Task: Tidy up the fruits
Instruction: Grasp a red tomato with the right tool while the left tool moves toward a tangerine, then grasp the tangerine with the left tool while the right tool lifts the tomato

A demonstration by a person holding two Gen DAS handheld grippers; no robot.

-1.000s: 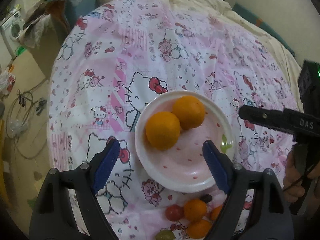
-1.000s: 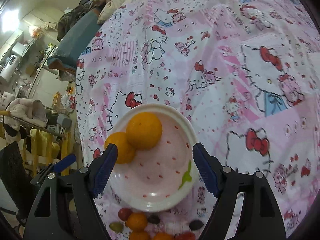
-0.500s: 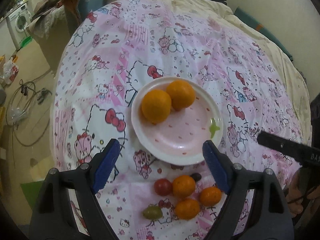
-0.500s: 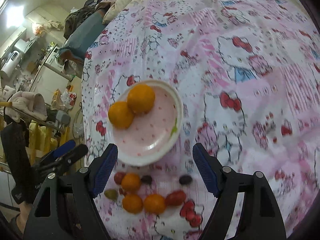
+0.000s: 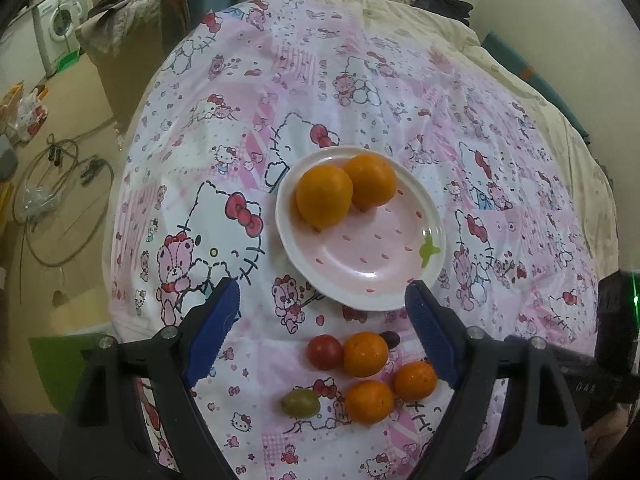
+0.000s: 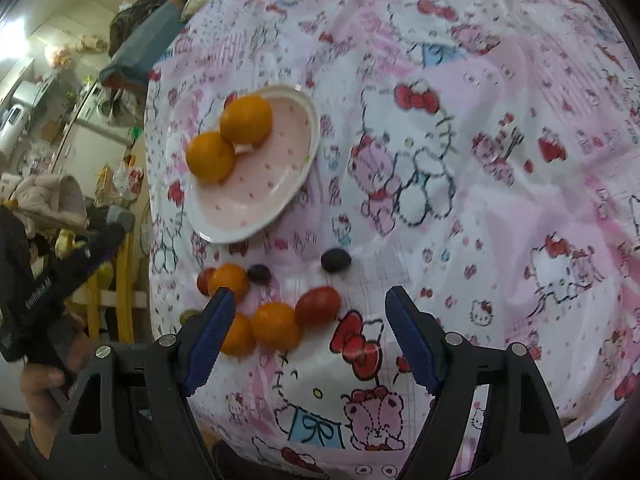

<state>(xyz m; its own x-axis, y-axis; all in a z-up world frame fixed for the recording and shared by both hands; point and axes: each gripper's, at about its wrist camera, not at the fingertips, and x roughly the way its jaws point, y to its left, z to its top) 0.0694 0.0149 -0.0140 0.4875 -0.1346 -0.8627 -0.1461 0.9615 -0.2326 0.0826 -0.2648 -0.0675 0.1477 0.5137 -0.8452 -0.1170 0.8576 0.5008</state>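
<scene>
A pink plate lies on the Hello Kitty cloth and holds two oranges. Nearer me lies a loose cluster: three small oranges, a red tomato, a second red tomato, a green grape and dark grapes. My left gripper is open and empty above the cluster. My right gripper is open and empty, with the cluster just ahead of its left finger.
The cloth-covered table drops off at its left edge to a floor with cables and a washing machine. A cream blanket lies at the far side. Shelves and clutter stand to the left in the right wrist view.
Both grippers have drawn back from the plate, toward me and upward. The loose cluster of small fruit has come fully into view. Both stay open.
</scene>
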